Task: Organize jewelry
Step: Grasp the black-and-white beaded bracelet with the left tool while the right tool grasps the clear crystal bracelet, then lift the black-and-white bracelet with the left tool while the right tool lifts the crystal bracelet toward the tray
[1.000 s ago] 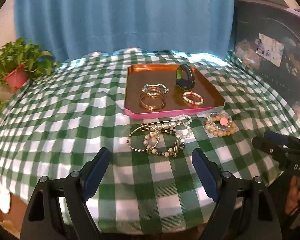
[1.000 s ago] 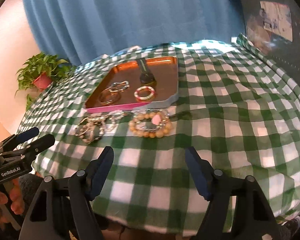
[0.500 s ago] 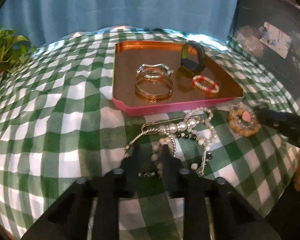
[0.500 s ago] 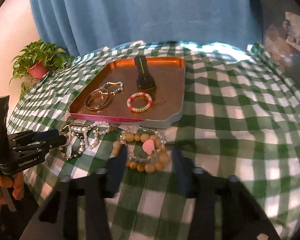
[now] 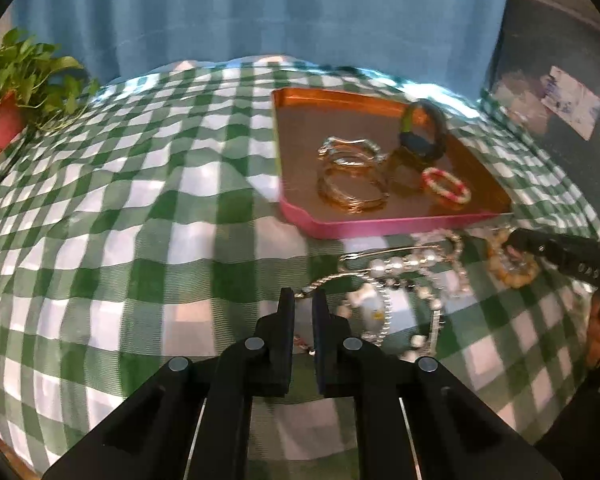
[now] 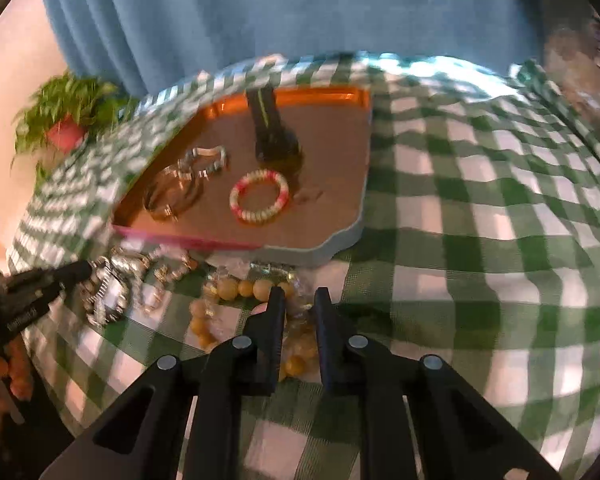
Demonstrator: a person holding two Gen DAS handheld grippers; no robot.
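Note:
A copper tray with a pink rim (image 5: 380,228) holds gold bangles (image 5: 352,192), a silver bracelet (image 5: 350,148), a black-and-green band (image 5: 422,134) and a red-and-white bead bracelet (image 5: 446,186). In front of the tray lies a tangle of pearl and chain bracelets (image 5: 400,268). My left gripper (image 5: 303,300) is closing, its narrow gap on the tangle's silver chain end. Right of the tangle lies a wooden bead bracelet (image 6: 228,290) with a pink heart. My right gripper (image 6: 298,300) is closing over it, beads between its fingers.
A green-and-white checked cloth (image 5: 140,240) covers the round table, which drops off just below both grippers. A potted plant (image 5: 4,116) stands far left before a blue curtain (image 5: 260,12). A dark surface with pictures (image 5: 560,100) is at the right. A hand (image 6: 4,364) holds the left gripper.
Both grippers came forward and down to the jewellery in front of the tray. Their jaws went from wide apart to nearly shut, the left at the tangle, the right at the bead bracelet.

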